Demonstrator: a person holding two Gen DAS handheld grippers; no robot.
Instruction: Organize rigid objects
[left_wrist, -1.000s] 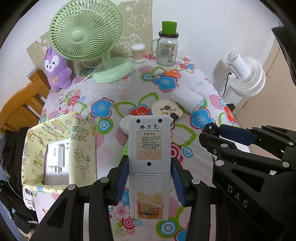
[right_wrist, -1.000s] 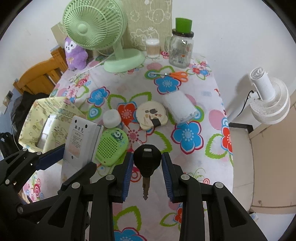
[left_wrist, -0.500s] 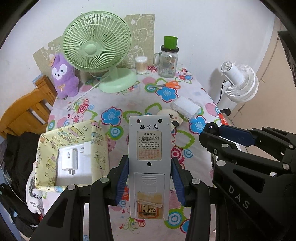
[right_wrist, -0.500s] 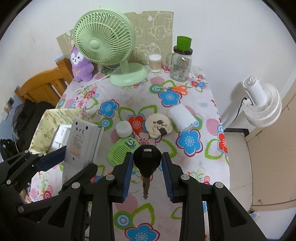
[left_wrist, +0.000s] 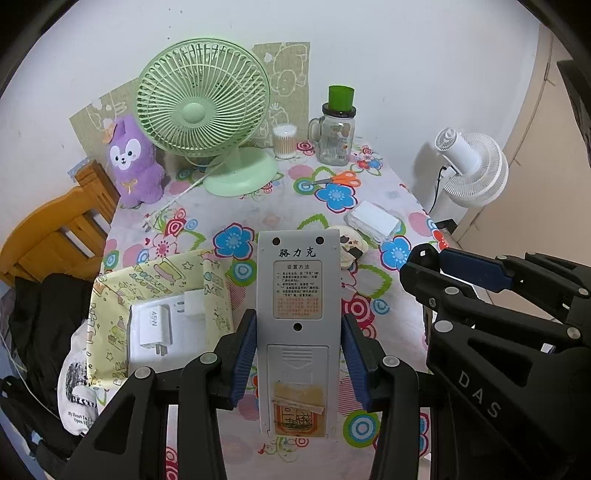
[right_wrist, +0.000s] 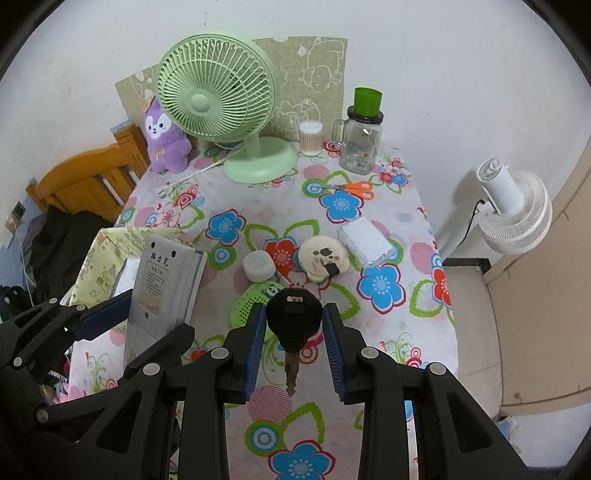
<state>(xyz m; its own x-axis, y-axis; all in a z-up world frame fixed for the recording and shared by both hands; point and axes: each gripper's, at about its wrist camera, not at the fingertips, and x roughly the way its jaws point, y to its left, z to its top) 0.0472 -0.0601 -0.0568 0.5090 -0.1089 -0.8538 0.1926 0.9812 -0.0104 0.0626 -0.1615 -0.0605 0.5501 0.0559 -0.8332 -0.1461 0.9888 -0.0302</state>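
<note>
Over the floral desk (right_wrist: 402, 206), w/ our left gripper (left_wrist: 298, 332) pinching the grey remote (left_wrist: 297, 314) and right gripper (right_wrist: 293, 325) pinching the black key (right_wrist: 291, 321), both aloft, we should lower them level into the yellow box (left_wrist: 110, 295) at the desk's left edge.

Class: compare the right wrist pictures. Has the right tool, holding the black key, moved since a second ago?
Yes. The right tool with the black key has risen and drawn back: the green fan looks smaller and more tablecloth shows.
</note>
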